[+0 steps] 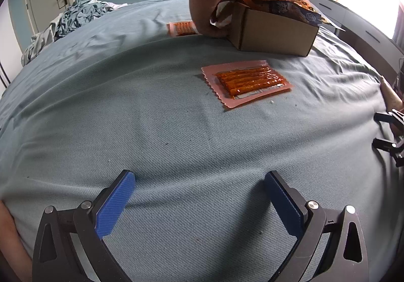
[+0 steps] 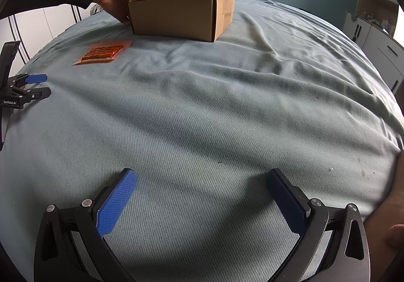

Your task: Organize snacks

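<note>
A bed (image 1: 176, 130) under a blue-grey cover fills both views. In the upper right of the left wrist frame a cardboard box (image 1: 272, 32) stands heaped with snack bags (image 1: 285, 4), a sleeved hand (image 1: 207, 17) touching its left side. A sealed pack of orange sticks (image 1: 246, 81) lies flat just below the box; a second pack (image 1: 180, 28) sits left of the hand. The left gripper (image 1: 199, 206) and right gripper (image 2: 202, 206) hover at bottom centre, fingers spread, holding nothing.

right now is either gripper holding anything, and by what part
Nothing is held. The left gripper and right gripper both hover open over the bedsheet, with only cloth between their pads.
</note>
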